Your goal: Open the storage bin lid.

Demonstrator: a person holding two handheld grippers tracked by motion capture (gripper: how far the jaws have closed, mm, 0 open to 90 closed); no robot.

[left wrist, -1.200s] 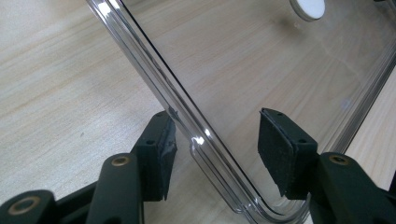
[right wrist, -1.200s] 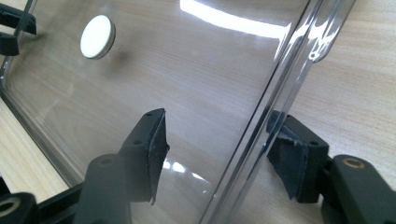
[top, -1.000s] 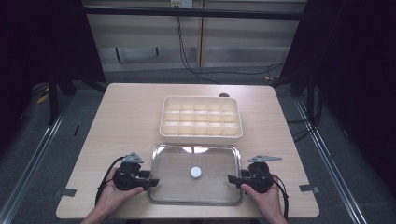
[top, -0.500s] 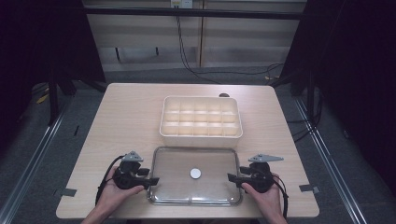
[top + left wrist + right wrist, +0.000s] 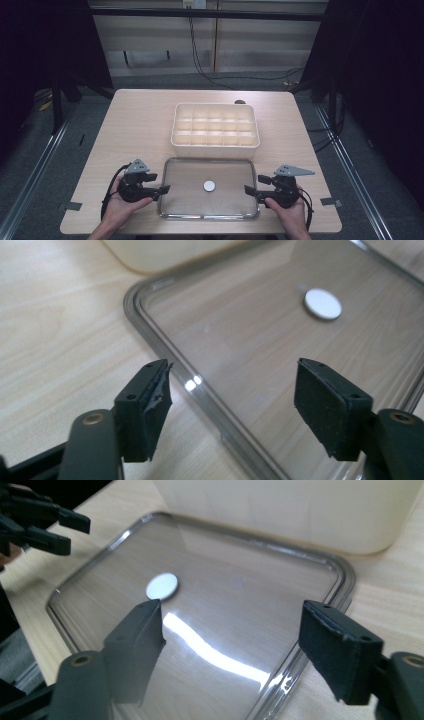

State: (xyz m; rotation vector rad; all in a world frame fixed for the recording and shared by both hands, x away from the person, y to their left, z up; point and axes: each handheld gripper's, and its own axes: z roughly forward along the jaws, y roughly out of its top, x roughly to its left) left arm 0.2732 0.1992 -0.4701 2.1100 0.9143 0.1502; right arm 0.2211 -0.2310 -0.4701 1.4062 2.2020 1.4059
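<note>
On table, clear lid (image 5: pixel 210 210) with white disc (image 5: pixel 209 186), empty compartment box (image 5: pixel 215 125) behind.

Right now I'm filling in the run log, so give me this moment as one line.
left gripper: open, at clear lid left edge | right gripper: open, at right edge | lid flat on table | compartment box behind

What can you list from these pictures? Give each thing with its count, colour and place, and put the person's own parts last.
table: one, light wood, centre of the high view
box: one, cream, divided into compartments, far half of the table
lid: one, clear with a grey rim, flat on the table in front of the box
disc: one, white, at the lid's middle
left gripper: one, black, open, at the lid's left edge
right gripper: one, black, open, at the lid's right edge
hands: two, each holding a gripper, near edge of the table
</note>
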